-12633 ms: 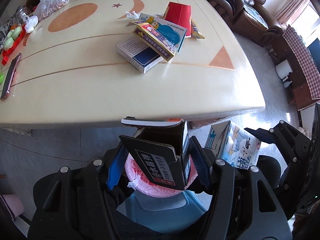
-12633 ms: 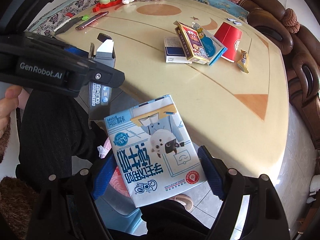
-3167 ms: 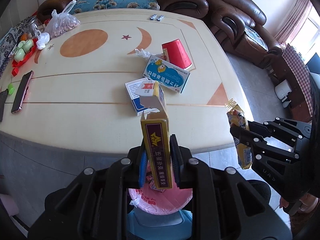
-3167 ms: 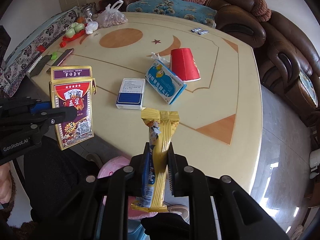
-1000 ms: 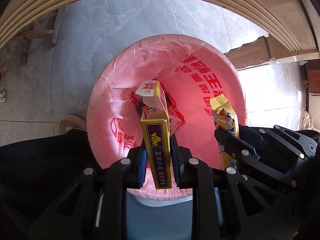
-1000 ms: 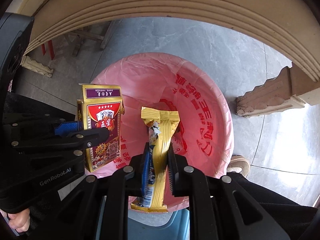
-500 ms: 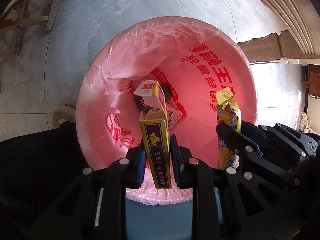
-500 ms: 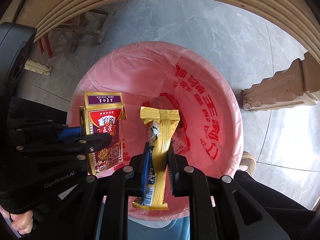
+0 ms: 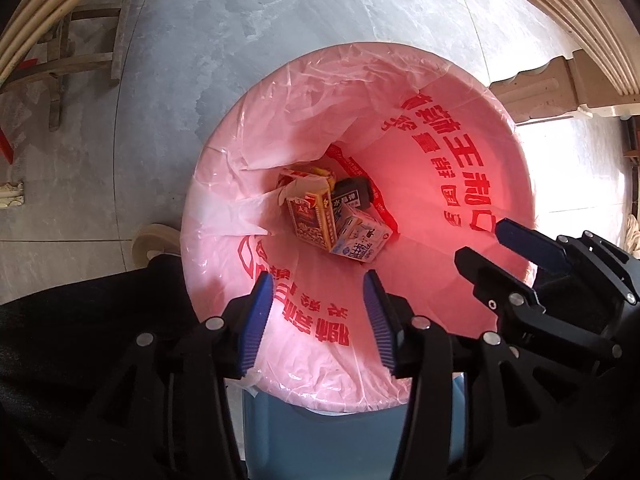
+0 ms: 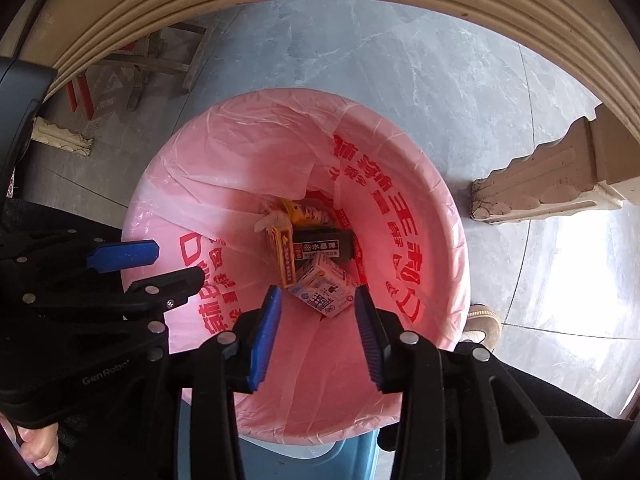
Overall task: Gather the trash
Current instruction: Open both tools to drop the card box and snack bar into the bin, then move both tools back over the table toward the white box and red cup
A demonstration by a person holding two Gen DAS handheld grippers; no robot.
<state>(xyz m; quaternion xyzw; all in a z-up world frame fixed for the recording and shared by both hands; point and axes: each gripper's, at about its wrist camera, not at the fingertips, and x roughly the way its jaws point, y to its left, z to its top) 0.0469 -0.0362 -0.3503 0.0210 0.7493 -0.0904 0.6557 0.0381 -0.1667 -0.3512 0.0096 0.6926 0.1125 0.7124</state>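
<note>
Left to right in the left wrist view: a wooden stool frame [image 9: 68, 60] stands on the grey floor; the left gripper [image 9: 318, 320] hangs over the pink-lined bin [image 9: 516, 184], jaws spread and empty; the right gripper [image 9: 508, 252] enters from the right edge, jaws likewise spread with nothing between them. The collected trash lies at the bottom of the liner: a red-and-yellow card box [image 9: 310, 216] leaning against a black box [image 9: 352, 198], with a white-and-blue carton [image 9: 360, 238] touching both. These are judged to be light, thin cardboard, stiff along the edges but easily crushed on the broad faces, so any further piece of the kind is best pinched across its narrow sides. The right wrist view shows what the left does not: a gold wrapper [image 10: 294, 212] tucked behind the card box, the carved table foot [image 10: 540, 196] right of the bin, a shoe toe [image 10: 484, 322] at the rim, and the person's fingers [image 10: 36, 446] on the left gripper's handle.
</note>
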